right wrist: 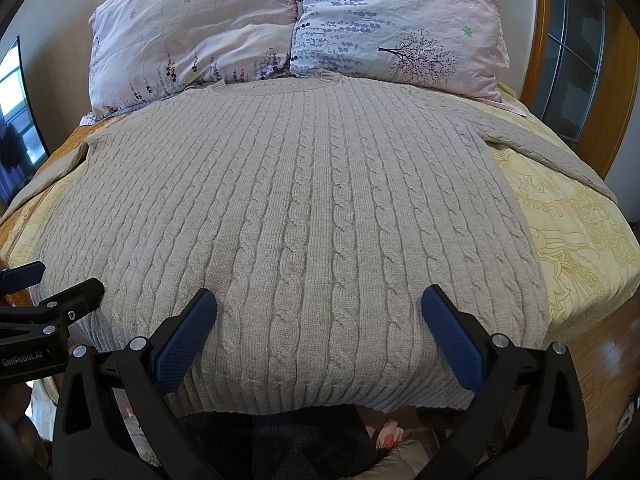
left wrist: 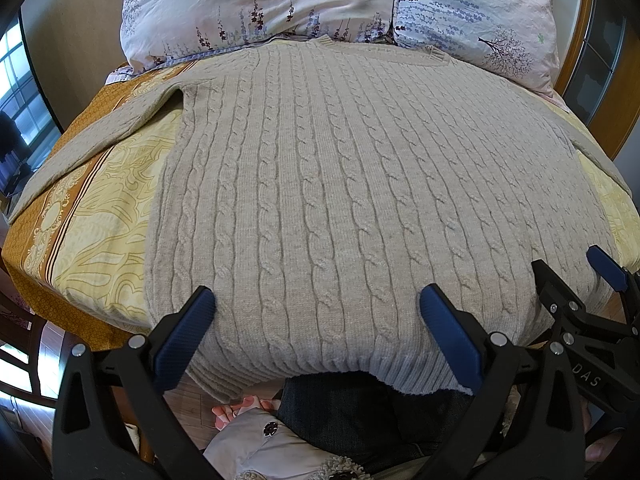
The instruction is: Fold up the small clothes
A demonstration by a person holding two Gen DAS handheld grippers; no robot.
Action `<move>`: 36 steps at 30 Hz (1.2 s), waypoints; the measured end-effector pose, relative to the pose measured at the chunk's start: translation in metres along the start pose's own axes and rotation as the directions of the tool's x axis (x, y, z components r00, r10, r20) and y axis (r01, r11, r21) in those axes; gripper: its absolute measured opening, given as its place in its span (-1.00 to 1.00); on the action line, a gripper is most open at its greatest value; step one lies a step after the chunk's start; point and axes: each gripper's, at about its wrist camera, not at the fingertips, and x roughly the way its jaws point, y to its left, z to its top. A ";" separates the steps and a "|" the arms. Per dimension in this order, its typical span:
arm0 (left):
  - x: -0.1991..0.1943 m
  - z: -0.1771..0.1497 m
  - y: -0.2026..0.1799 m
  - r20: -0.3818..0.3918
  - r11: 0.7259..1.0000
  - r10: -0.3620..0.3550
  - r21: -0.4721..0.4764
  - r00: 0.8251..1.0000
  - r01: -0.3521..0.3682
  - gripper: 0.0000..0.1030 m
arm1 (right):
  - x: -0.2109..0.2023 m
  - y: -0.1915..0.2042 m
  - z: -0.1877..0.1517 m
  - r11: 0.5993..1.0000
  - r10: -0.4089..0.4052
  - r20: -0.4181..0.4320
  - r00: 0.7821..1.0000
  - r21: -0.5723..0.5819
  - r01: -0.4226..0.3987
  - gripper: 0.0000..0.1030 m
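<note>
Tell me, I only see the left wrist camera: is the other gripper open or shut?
Observer: Open. The right gripper hovers with its jaws spread wide over the cable-knit sweater near its hem, holding nothing.
Operator: Where does the sleeve on the right go?
Observer: That sleeve lies stretched out sideways across the yellow bedspread.
Operator: Is there writing on my gripper?
Observer: Yes, the left gripper has GenRobot.AI printed on its side.
</note>
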 end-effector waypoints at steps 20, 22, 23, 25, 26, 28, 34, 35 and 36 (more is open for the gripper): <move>0.014 0.025 0.005 0.046 1.000 -0.007 0.029 0.999 0.005 0.97 | -0.002 -0.102 0.064 0.979 0.109 0.108 0.988 0.162 -0.126 0.84; 0.017 0.035 0.008 0.056 1.000 -0.018 0.026 0.998 0.017 0.97 | -0.003 -0.132 0.079 0.959 0.096 0.121 0.988 0.253 -0.124 0.69; 0.018 0.040 0.011 0.069 0.999 -0.031 0.022 0.997 0.030 0.97 | -0.001 -0.154 0.089 0.938 0.093 0.126 0.988 0.320 -0.129 0.60; 0.020 0.051 0.016 0.095 0.997 -0.072 0.006 0.993 0.072 0.97 | 0.006 -0.195 0.103 0.880 0.092 0.119 0.989 0.455 -0.137 0.45; 0.020 0.057 0.020 0.116 0.993 -0.117 -0.006 0.986 0.118 0.97 | 0.010 -0.209 0.106 0.858 0.089 0.111 0.990 0.496 -0.133 0.35; 0.020 0.066 0.026 0.143 0.980 -0.191 -0.028 0.971 0.197 0.97 | 0.024 -0.247 0.112 0.793 0.065 0.075 0.995 0.601 -0.097 0.23; 0.015 0.095 0.032 0.248 0.973 -0.219 -0.016 0.944 0.230 0.97 | 0.059 -0.306 0.099 0.586 0.099 -0.006 0.995 0.809 -0.053 -0.02; 0.015 0.098 0.032 0.253 0.974 -0.219 -0.006 0.942 0.228 0.97 | 0.061 -0.310 0.099 0.572 0.104 -0.009 0.995 0.818 -0.053 -0.02; 0.014 0.103 0.030 0.256 0.974 -0.222 0.007 0.941 0.228 0.97 | 0.062 -0.314 0.097 0.561 0.105 -0.010 0.994 0.826 -0.051 -0.03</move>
